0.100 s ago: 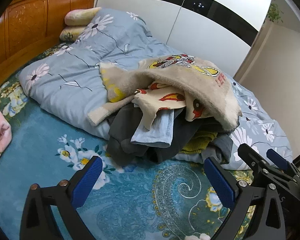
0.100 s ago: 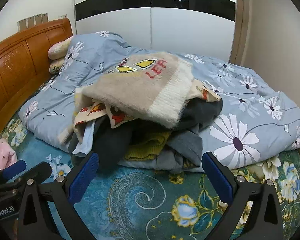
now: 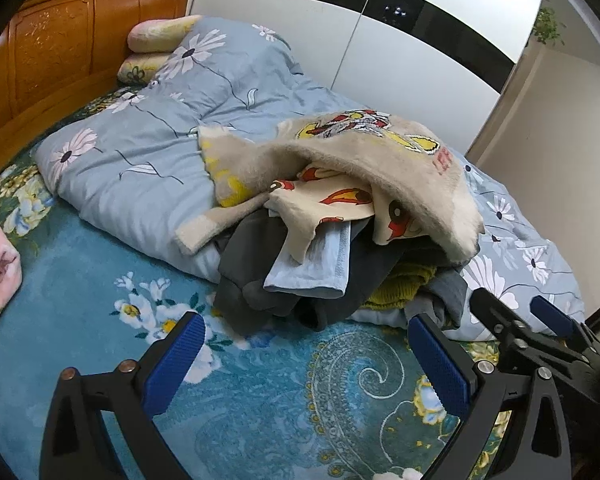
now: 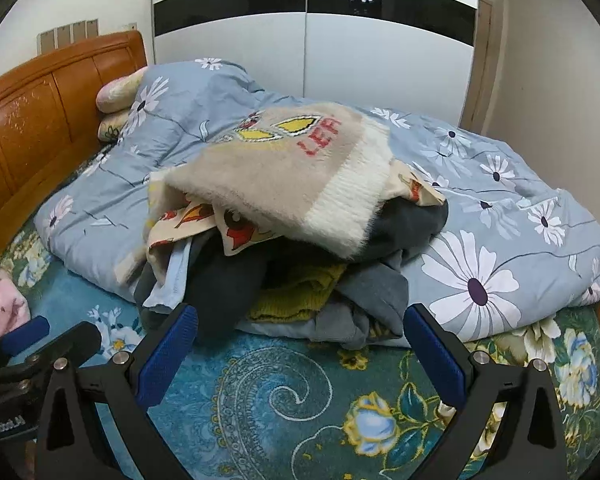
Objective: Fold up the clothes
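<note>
Teal flowered bedding covers the bed, and both tools hang over it nearest the cameras, well short of the clothes. In the left wrist view the left tool stands wide, its blue pads holding nothing; the right tool is likewise spread wide and empty.

Beyond them, at about 12 o'clock from each tool, lies the pile of clothes, heaped at the near edge of a blue daisy-print quilt. At the pile's near foot sit dark grey garments, a pale blue piece hanging down, and a mustard knit tucked underneath. On top lies a fluffy beige sweater with a white ribbed hem and red lettering, over a cream printed garment.

The sweater looks soft, light and floppy, likely to sag and drag its neighbours if lifted from the middle. A sensible hold would be the white hem corners, one tool each, so it peels off the heap cleanly.

Farther back at 10 o'clock are pillows against a wooden headboard, and a white wardrobe stands behind.
</note>
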Available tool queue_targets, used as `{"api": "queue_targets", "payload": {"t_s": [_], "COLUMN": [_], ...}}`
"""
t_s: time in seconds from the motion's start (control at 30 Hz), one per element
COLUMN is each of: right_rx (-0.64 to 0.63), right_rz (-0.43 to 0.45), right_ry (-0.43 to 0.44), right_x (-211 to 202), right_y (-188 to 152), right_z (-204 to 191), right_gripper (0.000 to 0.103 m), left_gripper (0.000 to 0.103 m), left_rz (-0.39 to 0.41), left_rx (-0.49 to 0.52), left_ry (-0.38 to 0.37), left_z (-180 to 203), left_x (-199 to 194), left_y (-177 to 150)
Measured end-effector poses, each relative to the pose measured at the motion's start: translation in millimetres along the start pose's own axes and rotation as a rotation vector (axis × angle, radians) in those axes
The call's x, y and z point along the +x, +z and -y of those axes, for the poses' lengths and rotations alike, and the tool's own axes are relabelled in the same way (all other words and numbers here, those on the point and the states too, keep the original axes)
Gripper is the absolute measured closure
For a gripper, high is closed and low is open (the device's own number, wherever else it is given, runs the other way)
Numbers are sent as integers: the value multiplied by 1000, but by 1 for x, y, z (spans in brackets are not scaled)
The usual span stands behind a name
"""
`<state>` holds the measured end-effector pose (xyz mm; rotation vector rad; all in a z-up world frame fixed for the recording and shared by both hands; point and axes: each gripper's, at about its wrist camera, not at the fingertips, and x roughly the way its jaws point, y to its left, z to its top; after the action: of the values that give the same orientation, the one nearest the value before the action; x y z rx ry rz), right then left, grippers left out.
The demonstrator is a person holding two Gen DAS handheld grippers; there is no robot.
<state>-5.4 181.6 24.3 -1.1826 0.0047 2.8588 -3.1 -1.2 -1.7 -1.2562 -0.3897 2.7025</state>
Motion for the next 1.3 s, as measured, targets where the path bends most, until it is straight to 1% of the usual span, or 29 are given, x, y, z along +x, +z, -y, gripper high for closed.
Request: {"api": "queue_targets", "payload": {"t_s": [0.07, 0.13, 0.2, 0.27, 0.4, 0.9, 1.07, 1.3], "right_rx": [-14, -27, -41, -61, -79, -79, -79, -98], "right_rz": [1, 3, 4, -9, 5, 20, 10, -6], "right_ry": [-10, -20, -30, -34, -37, -44, -45, -66], "right_x": [2, 4, 6, 10, 7, 1, 8, 23], "right_y": [0, 0, 0, 4, 7, 16, 18, 20], "right_z": [-3, -6, -9, -16, -27, -28, -28, -31], "right_gripper": [0, 0, 0, 0, 0, 0, 0, 0], "left_gripper": [0, 0, 0, 0, 0, 0, 0, 0], "left_rz": [3, 30, 38, 29, 33, 51, 75, 64], "left_rx": [14, 33, 38, 33, 23, 52, 53, 38], "left_ry": [9, 11, 15, 3, -5, 12, 8, -7], "left_z": [-1, -3, -5, -12, -18, -12, -13, -18], "left_x": [2, -3, -3, -2, -6, -10, -5, 12], "left_y": [1, 2, -1, 0, 0, -1, 0, 3]}}
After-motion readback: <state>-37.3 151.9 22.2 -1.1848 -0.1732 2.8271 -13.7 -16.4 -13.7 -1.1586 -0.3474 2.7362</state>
